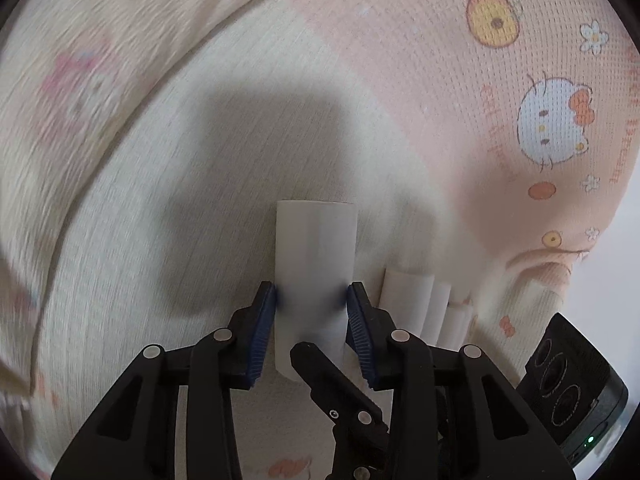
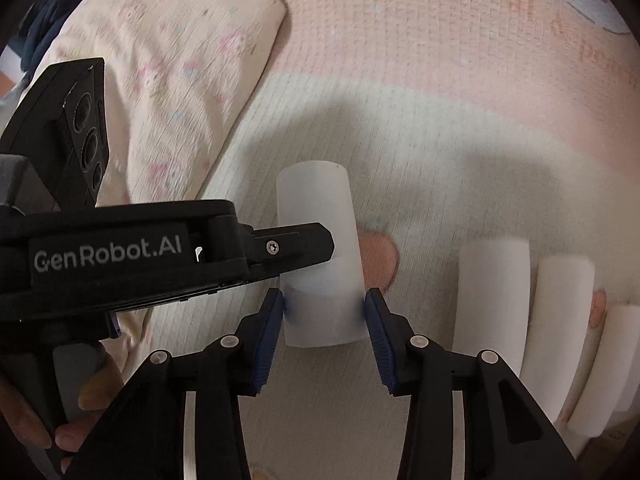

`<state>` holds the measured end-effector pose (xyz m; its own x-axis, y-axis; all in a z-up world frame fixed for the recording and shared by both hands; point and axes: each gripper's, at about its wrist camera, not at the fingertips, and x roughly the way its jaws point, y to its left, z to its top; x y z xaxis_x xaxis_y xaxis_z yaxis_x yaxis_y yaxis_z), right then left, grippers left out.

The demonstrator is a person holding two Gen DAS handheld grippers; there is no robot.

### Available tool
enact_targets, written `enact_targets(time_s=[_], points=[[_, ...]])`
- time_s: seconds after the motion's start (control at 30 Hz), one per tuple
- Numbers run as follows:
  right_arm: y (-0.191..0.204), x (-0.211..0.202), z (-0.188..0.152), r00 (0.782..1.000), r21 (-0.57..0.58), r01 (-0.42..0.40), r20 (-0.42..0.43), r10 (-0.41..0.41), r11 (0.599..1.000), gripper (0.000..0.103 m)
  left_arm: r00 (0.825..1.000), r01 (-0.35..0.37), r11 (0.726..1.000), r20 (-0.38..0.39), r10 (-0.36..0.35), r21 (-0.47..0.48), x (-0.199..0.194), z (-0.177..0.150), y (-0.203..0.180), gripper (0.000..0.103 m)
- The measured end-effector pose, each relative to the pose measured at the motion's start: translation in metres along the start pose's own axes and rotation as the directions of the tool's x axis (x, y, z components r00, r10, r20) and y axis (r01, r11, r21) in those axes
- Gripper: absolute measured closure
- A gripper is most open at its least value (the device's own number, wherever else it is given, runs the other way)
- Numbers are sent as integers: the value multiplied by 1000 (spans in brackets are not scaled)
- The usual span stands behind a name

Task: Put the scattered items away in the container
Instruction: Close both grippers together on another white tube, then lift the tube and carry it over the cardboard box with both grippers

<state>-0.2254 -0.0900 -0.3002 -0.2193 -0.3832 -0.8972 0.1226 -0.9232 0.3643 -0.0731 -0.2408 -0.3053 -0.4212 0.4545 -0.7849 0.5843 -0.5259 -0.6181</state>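
Note:
A white tube [image 1: 316, 256] is held above a printed bedsheet. My left gripper [image 1: 312, 300] is shut on it, blue pads pressed to both sides. The same tube [image 2: 320, 248] shows in the right wrist view, where my right gripper [image 2: 325, 306] is shut on its near end. The left gripper's black body [image 2: 120, 256] crosses in from the left and touches the tube. A black fingertip of the right gripper [image 1: 320, 364] overlaps the tube's near end in the left wrist view. No container is in view.
Three more white tubes [image 2: 494, 300] lie side by side on the sheet to the right, also seen in the left wrist view [image 1: 406, 300]. A patterned pillow [image 2: 160, 72] lies at the upper left. The sheet [image 1: 440, 80] carries cartoon prints.

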Motion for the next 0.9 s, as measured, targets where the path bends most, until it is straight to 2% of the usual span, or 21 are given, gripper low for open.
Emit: enact_targets(time_s=[0.23, 0.37, 0.53, 0.7, 0.9], points=[[14, -7, -49, 990, 24, -18, -136, 21, 1000, 63, 996, -54, 996, -69, 58, 70, -7, -62, 6, 63], [22, -12, -78, 981, 22, -21, -191, 25, 1000, 63, 994, -45, 997, -92, 51, 64, -12, -95, 19, 63], [33, -18, -107, 977, 29, -2, -213, 8, 1000, 63, 993, -38, 997, -106, 44, 65, -20, -127, 32, 63], [34, -23, -123, 974, 51, 9, -228, 3, 999, 63, 993, -49, 996, -107, 57, 75, -22, -142, 34, 63], [19, -32, -136, 975, 115, 62, -219, -35, 991, 63, 986, -68, 983, -139, 92, 172, -5, -155, 7, 63]])
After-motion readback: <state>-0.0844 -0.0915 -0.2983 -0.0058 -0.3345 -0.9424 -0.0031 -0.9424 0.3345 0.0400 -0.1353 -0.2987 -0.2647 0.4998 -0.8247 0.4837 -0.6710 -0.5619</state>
